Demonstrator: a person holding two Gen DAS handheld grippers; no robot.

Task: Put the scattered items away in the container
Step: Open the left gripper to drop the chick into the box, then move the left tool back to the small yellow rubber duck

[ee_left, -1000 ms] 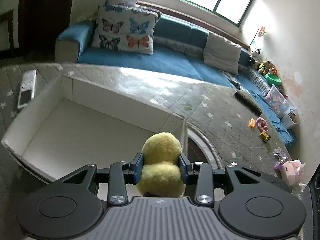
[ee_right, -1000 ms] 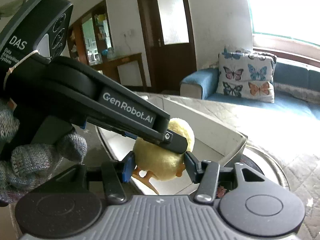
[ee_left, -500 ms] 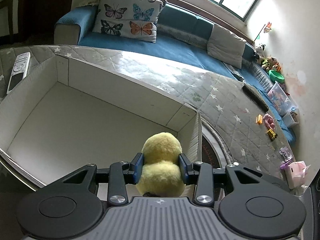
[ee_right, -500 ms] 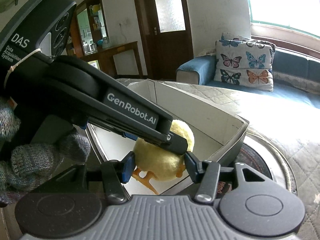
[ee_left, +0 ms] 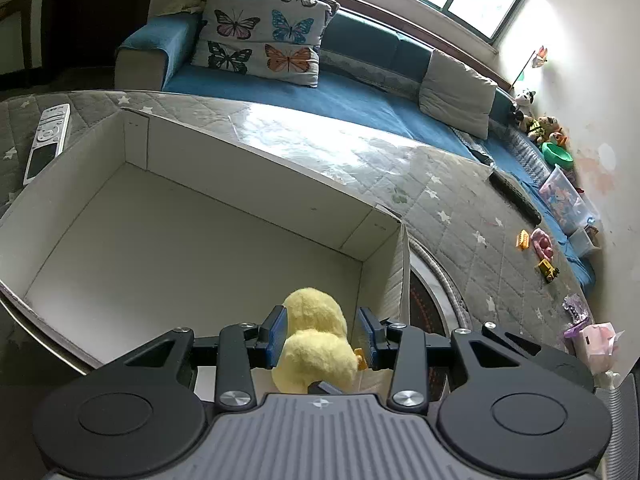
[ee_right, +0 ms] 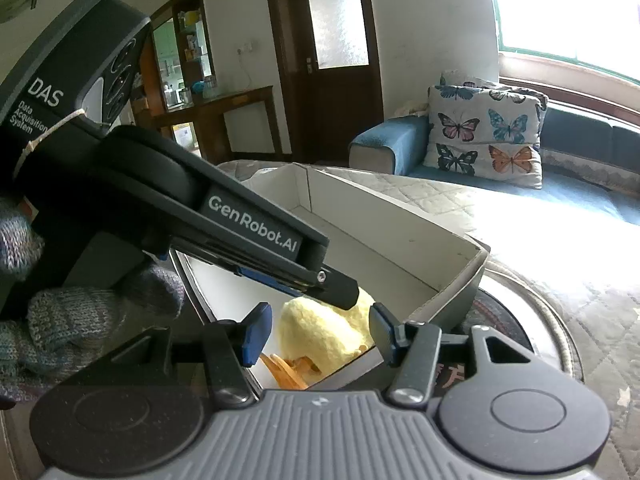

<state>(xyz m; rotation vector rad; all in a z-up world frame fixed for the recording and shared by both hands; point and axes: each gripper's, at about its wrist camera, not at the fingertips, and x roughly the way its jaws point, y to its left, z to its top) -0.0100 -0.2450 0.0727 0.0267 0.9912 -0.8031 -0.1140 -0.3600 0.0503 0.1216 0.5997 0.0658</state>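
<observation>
1. Over the near right corner of the white box [ee_left: 208, 204], I have the yellow plush chick [ee_left: 316, 340] between my left gripper [ee_left: 322, 334] pads.
2. Left pad touches it; right pad stands just clear, the jaws having just been opening.
3. My right gripper [ee_right: 318, 334] hangs part open astride the chick, holding nothing.

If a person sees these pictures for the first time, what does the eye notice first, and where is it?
The eye goes first to the fluffy yellow chick toy, low in the middle, between the blue pads of the left claw, over the near corner of the big white cardboard box. Next comes the butterfly pillow on the blue sofa behind the box.
</observation>
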